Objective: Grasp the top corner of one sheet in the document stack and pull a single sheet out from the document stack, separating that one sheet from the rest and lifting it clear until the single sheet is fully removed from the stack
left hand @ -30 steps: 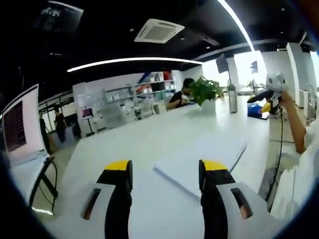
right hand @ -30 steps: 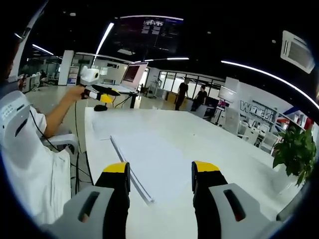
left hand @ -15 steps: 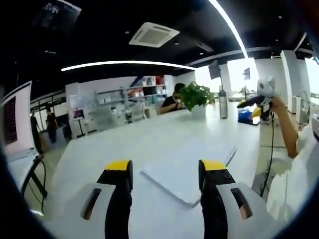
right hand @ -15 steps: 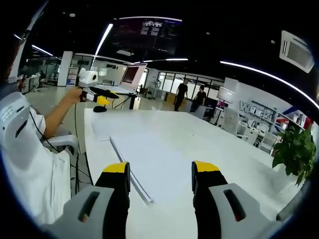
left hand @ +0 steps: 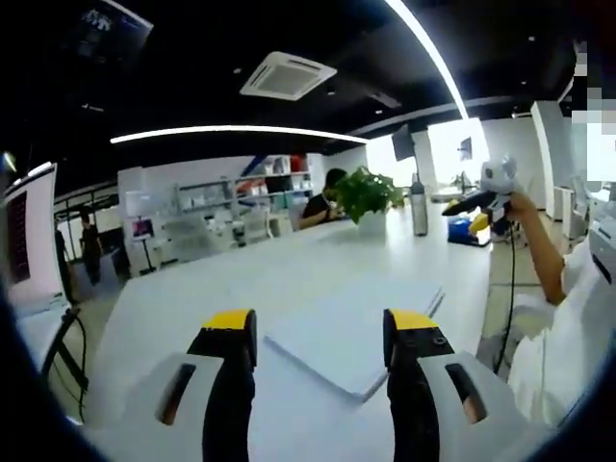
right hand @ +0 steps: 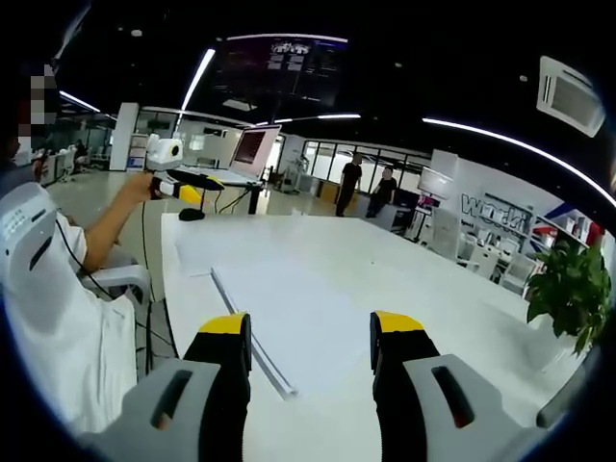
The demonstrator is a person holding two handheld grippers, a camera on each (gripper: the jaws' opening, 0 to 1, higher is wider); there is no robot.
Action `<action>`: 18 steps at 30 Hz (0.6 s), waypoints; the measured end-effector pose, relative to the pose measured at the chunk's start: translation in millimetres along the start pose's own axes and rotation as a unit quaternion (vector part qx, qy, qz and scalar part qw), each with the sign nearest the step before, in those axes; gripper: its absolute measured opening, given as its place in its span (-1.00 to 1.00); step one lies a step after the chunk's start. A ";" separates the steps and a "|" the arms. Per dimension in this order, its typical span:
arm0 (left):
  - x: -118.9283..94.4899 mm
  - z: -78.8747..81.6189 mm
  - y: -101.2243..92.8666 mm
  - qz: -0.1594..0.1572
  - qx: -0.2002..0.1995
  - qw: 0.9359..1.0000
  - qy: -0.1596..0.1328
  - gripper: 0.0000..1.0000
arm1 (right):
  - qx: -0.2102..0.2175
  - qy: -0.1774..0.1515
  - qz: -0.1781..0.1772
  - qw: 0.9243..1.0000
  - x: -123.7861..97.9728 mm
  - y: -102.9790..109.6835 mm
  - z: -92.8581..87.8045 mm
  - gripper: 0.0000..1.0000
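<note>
We've swung the left gripper (left hand: 318, 332) round over the last second, so the paper stack (left hand: 351, 327) on the white table (left hand: 192, 298) now sits squarely between its spread jaws, near corner pointing at us. The right gripper (right hand: 313, 337) hangs over the stack's long edge, jaws apart too, barely moved. Nothing's touching paper yet, so we reckon we're only lining up for the corner grab.
</note>
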State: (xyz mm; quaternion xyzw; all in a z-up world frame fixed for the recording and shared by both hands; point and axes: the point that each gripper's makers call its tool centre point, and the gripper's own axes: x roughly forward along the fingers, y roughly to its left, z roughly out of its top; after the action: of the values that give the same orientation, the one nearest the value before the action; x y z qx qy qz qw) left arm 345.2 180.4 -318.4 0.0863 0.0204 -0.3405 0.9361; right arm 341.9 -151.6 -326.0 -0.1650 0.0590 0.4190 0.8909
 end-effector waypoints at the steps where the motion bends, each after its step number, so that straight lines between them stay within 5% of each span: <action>1: 0.2 0.2 -1.1 -0.002 0.001 1.000 0.000 0.07 | 0.000 0.000 0.001 1.000 0.0 0.4 0.3 -0.01; 18: -0.1 4.8 -21.7 -0.063 -0.017 0.998 -0.017 0.04 | 0.011 -0.021 0.017 1.000 -2.5 6.1 7.6 -0.01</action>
State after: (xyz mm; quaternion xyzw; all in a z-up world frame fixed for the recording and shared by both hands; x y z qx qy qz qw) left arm 331.2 163.2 -316.8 0.0628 0.0160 -0.3994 0.9145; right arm 335.4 -147.2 -319.7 -0.1450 0.0479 0.4368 0.8865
